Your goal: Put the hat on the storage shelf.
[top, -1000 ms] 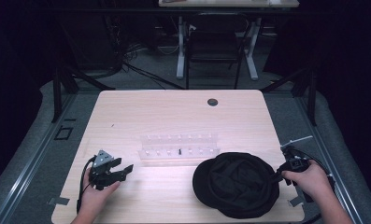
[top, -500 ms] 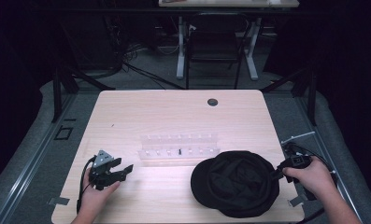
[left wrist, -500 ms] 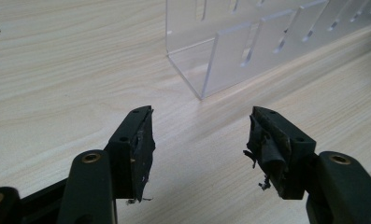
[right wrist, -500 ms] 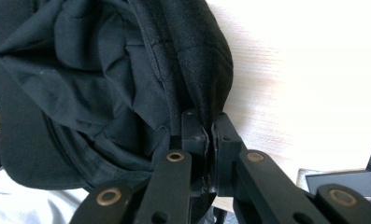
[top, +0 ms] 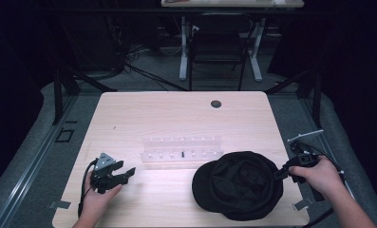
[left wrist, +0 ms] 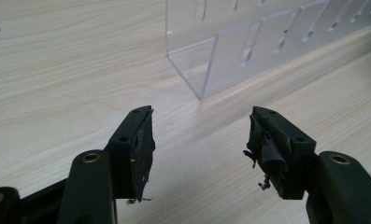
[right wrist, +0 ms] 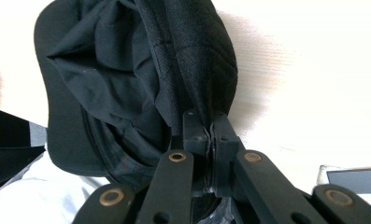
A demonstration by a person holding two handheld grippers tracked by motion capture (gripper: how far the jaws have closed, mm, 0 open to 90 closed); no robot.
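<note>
My right gripper (top: 282, 172) has drifted a little toward the right edge of the table (top: 176, 114) over the last second, and the black cap (top: 238, 185) has come with it — the cap's rim is pinched hard between my closed jaws, as the right gripper view shows, with fabric bunched just above them (right wrist: 192, 70). The cap lies inside-up on the near right part of the table, brim pointing left, its back edge lifted slightly where I hold it. I read this as the grip being secure enough to drag or lift the cap now.

My left gripper (top: 117, 175) rests low over the near left of the table, jaws spread apart with nothing between them; ahead of it stands the corner of the clear acrylic rack (left wrist: 206, 60).

Room matters here — my right hand (top: 319, 175) is already past the table's right edge, so little space is left on that side. The near edge is close under the cap too. Open wood lies to the left, between the cap and my left gripper, and farther back beyond the rack.
</note>
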